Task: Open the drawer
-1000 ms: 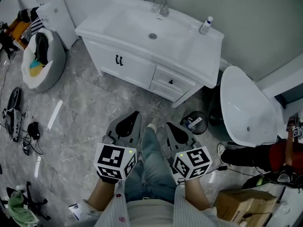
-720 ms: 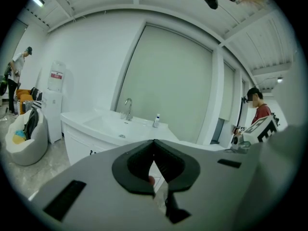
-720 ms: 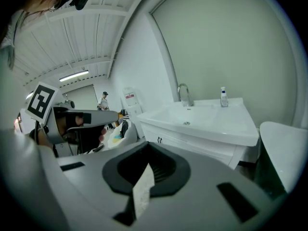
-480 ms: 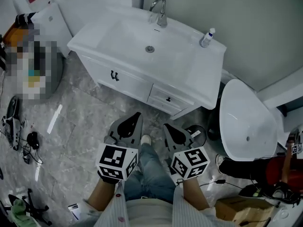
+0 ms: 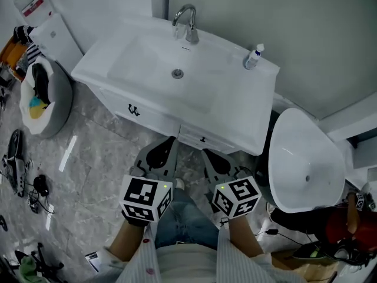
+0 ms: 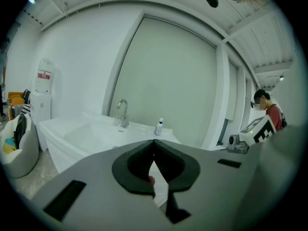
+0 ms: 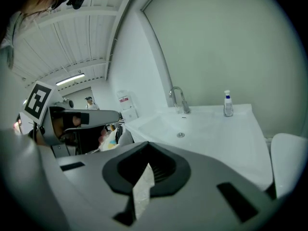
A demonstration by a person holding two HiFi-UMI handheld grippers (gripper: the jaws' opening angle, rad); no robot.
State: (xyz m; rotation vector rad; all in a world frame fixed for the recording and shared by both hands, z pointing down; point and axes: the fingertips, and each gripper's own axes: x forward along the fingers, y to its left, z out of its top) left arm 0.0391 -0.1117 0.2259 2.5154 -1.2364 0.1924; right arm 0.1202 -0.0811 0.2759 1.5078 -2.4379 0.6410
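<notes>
While the left gripper (image 5: 171, 140) has its fingers (image 6: 91, 177) closed tip to tip on nothing, the right gripper (image 5: 204, 152) has its fingers (image 7: 216, 177) closed and empty too. Both are side by side, pointing at 12 o'clock toward the white vanity (image 5: 112, 96). The drawer (image 5: 203, 140), shut, lies at 12 o'clock just off the right fingers, under the front edge of the surface (image 5: 247, 111). On it, the faucet (image 5: 187, 23) stands at 12 o'clock of the basin (image 5: 171, 55), a bottle (image 5: 252, 56) at 3. A toilet (image 5: 303, 158) sits at 3 o'clock of the grippers.
</notes>
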